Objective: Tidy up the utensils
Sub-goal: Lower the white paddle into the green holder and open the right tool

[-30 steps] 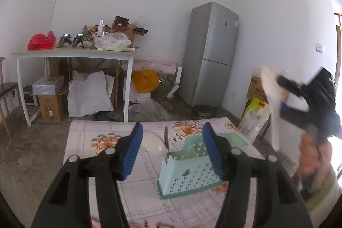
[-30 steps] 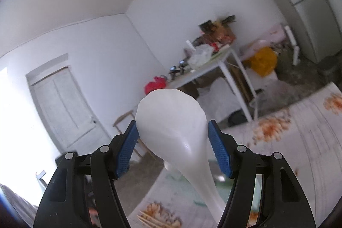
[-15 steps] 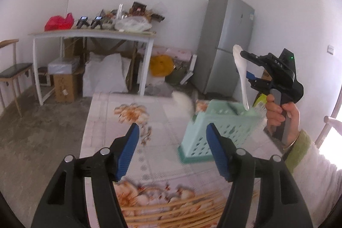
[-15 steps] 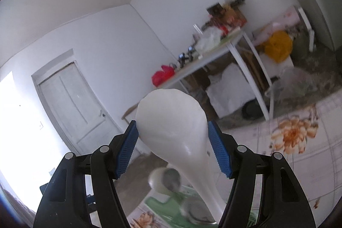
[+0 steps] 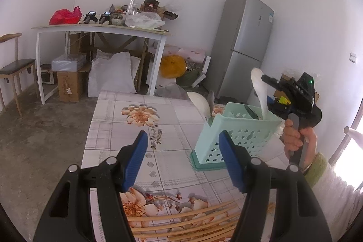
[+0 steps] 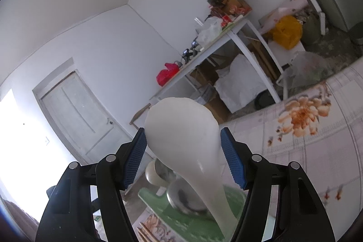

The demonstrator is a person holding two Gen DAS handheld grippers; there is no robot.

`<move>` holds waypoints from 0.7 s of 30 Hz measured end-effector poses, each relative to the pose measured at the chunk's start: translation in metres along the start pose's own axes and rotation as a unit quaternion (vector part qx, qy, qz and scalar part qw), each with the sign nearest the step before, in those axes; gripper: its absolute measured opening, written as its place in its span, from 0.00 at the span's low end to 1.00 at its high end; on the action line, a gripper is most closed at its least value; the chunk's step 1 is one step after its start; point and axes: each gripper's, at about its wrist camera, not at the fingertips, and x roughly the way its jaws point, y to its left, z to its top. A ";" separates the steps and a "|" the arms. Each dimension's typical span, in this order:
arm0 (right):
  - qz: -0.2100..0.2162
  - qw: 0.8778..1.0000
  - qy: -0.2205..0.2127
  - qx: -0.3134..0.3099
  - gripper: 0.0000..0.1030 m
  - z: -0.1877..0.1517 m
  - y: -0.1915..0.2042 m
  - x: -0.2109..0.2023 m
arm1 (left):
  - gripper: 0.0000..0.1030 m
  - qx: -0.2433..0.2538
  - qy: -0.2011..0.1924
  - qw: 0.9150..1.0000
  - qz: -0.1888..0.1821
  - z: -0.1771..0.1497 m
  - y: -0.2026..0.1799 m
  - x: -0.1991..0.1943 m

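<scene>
The left gripper (image 5: 182, 159) hangs with its blue ribbed pads apart and nothing between them; a second ago the basket sat framed between them, now it stands off to the right and a fan of bamboo chopsticks (image 5: 181, 222) shows on the cloth just below. The right gripper (image 6: 182, 157) is clamped on the wide bowl of a white ladle (image 6: 183, 135), as before, but it has come down: earlier the handle hung over open floor and cloth, now it slants into the basket (image 6: 181, 214) beneath. From the left wrist the ladle (image 5: 258, 92) stands bowl up, handle tip inside the basket's near-right corner, with a hand (image 5: 297, 137) gripping the tool below it.

The ladle is smooth, glossy, translucent white plastic, teardrop shaped. The basket (image 5: 236, 135) is mint plastic, box shaped, walls punched with small stars; a white spoon (image 5: 200, 102) and a steel spoon (image 5: 211, 101) already lean at its far-left end. The tablecloth (image 5: 140, 124) is glossy, gridded, printed with orange flowers
</scene>
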 end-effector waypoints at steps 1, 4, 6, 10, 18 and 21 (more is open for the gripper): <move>-0.002 1.000 0.001 0.000 0.61 -0.003 0.000 -0.004 | 0.61 -0.001 0.000 1.000 -0.001 0.000 0.000 -0.001; -0.023 1.000 0.005 -0.009 0.61 -0.011 0.004 -0.021 | 0.61 -0.005 -0.002 1.000 -0.003 -0.002 0.001 -0.004; -0.051 0.999 0.010 -0.017 0.64 -0.017 0.009 -0.034 | 0.61 -0.009 -0.003 1.000 -0.006 -0.003 0.003 -0.006; -0.103 0.994 0.009 -0.042 0.71 -0.030 0.022 -0.060 | 0.62 -0.016 -0.002 1.000 -0.011 -0.004 0.005 -0.010; -0.237 0.956 -0.016 -0.170 0.84 -0.050 0.093 -0.062 | 0.65 -0.029 -0.010 0.999 -0.021 -0.006 0.005 -0.025; -0.295 0.924 0.015 -0.243 0.87 -0.058 0.115 -0.025 | 0.67 -0.030 -0.015 0.999 -0.024 -0.006 0.004 -0.032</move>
